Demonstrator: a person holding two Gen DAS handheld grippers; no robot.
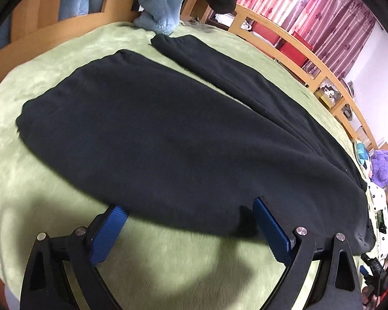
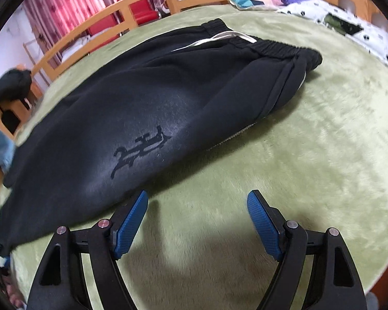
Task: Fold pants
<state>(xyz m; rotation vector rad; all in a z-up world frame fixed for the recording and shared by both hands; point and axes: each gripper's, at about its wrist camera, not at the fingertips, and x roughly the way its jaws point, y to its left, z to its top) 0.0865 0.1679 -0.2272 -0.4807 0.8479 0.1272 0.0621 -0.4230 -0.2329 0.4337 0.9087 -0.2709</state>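
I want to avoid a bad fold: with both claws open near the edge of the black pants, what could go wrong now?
1. The left claw may pinch the fluffy green blanket along with the black pants.
2. The right claw has mostly blanket between its fingers and may miss the hem.
3. The white drawstring could trail out of the fold.

Pants (image 1: pixel 168 134) waistband cut off at right edge; leg cuffs out of right wrist view.
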